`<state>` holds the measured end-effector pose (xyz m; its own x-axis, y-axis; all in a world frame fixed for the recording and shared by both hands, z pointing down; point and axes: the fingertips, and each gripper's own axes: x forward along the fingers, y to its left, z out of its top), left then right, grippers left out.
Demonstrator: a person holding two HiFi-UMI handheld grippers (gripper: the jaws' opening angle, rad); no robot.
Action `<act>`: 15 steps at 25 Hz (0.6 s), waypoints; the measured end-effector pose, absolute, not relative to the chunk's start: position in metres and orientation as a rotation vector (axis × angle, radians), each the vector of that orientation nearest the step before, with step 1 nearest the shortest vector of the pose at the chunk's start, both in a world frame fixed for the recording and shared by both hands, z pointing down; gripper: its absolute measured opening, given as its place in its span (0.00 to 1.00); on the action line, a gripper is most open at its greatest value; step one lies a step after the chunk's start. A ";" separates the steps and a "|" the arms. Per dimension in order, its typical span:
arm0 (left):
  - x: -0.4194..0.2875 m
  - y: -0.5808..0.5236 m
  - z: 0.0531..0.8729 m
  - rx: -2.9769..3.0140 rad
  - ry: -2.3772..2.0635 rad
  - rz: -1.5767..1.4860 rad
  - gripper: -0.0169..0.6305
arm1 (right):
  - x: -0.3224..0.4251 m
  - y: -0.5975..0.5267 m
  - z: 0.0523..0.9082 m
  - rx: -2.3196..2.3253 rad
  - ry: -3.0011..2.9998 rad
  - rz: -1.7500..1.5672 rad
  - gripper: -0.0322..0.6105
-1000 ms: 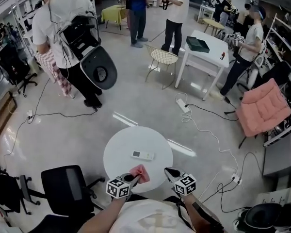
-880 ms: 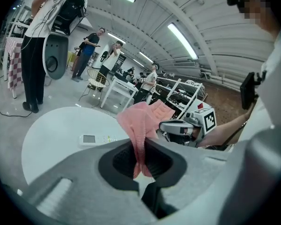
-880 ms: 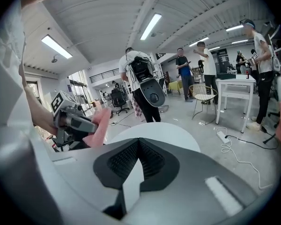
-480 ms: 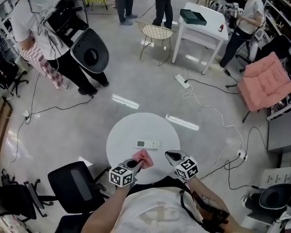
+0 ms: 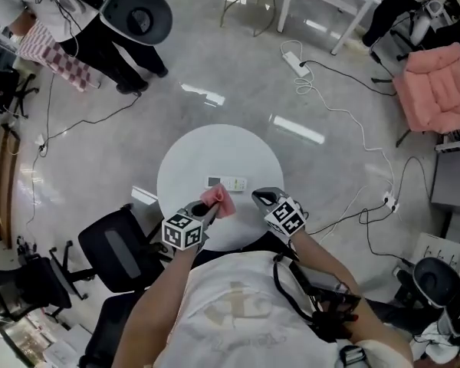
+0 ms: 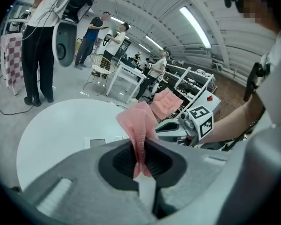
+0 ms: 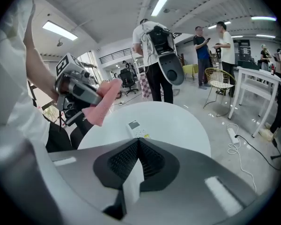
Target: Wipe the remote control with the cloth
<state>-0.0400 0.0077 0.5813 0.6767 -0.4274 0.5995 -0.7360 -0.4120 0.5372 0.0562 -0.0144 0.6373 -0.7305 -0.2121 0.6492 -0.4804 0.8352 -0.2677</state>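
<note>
The left tongs (image 6: 139,165) are clamped on a pink cloth (image 6: 139,121). They pinch it by one bunched end, w/ the rest sticking up past the tips. The right tongs (image 7: 138,142) are closed w/ nothing btwn them. The remote (image 5: 227,182) lies flat at roughly mid-counter on the round white counter (image 5: 215,144). Both tips sit just short of it on the person's side, & neither touches it.

Risks, as a judgement:
- **Remote skids.** It looks light & sits loose on a smooth top. A wipe w/ nothing pinning it would prob. just shove it along or spin it instead of cleaning it.
- **Bad hold-down.** The right tongs seem placed to steady it, but closed tips pressing on one end could tip it or flick it sideways.
- **Cloth slips.** The grip on the fabric is narrow, so dragging w/ pressure could pull the cloth out of the jaws.
- **Hard contact.** If the loose part folds back, bare tips rather than fabric would meet the buttons, i.e. scraping or pressing keys.
</note>
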 end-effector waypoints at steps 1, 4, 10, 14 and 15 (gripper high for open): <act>-0.037 0.001 0.587 2.052 -0.896 0.479 0.05 | 0.058 -0.020 0.644 0.479 -2.377 0.540 0.06; -0.034 -0.008 0.599 2.018 -0.893 0.512 0.05 | 0.055 -0.032 0.659 0.409 -2.346 0.451 0.06; -0.034 -0.016 0.618 1.965 -0.877 0.543 0.05 | 0.043 -0.042 0.684 0.279 -2.296 0.310 0.14; -0.031 -0.021 0.630 1.944 -0.860 0.554 0.05 | 0.039 -0.042 0.695 0.219 -2.275 0.276 0.23; -0.029 -0.022 0.632 1.942 -0.854 0.561 0.05 | 0.039 -0.040 0.697 0.197 -2.268 0.271 0.27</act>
